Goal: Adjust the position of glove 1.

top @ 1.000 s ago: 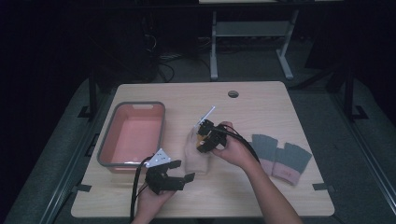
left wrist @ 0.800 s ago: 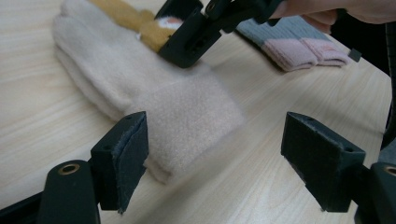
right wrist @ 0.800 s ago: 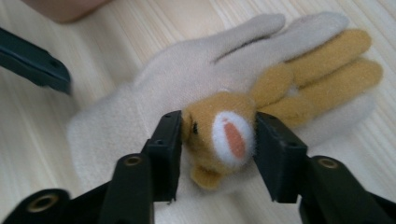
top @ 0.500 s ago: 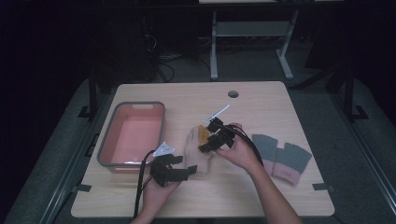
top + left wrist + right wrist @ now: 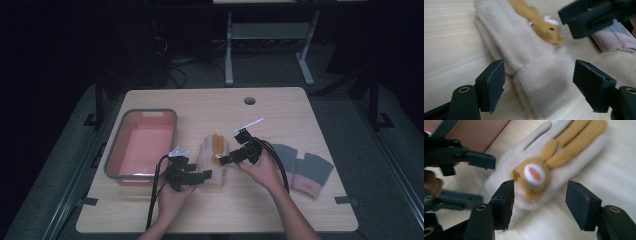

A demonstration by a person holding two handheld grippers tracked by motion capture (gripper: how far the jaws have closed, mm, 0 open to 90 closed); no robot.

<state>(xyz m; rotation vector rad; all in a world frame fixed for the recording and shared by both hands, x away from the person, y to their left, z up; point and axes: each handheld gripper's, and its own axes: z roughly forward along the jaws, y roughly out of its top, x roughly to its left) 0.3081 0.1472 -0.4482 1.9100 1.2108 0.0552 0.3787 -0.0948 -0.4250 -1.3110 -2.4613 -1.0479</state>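
Both jaws wide, flanking cream glove [image 5: 214, 152], apparently untouched.

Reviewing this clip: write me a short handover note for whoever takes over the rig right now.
Left gripper: open, fingers astride the cuff of the cream fleece mitten with an orange rabbit face, closing in, no grip.
Right gripper: open, just widened, above the rabbit face.
Mitten lies flat on the wooden table, beside the pink plastic tub. Grey-and-pink gloves lie at right.
Done: nothing is in the tub.
Left: grasp the mitten, probably bin it.

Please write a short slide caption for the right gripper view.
Open right gripper poised over a cream mitten with an orange bunny face.
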